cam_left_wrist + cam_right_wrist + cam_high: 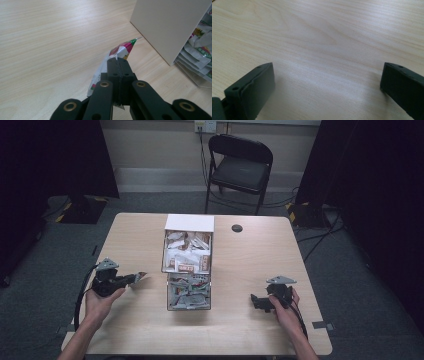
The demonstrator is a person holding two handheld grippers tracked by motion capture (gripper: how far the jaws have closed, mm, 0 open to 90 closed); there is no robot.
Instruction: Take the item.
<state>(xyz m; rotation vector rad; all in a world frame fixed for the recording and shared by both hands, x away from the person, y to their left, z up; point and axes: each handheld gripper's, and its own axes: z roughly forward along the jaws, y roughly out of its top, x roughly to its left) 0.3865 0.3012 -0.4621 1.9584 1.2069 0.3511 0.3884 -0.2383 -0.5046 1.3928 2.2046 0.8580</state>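
Here the left tool (119, 62) pinches a sachet (117, 53) near the box (170, 27) edge (right tool (327, 82) gapes, empty).

We count two black two-jaw grippers, left gripper (136, 278) and right gripper (256, 302); one red, green and white foil sachet (119, 51) between jaws; two sachet-filled clear boxes; one black folding chair (240, 167); one pale wooden desk (135, 240).

High view looks down over the table (250, 260); both gripper views skim its wood closely.
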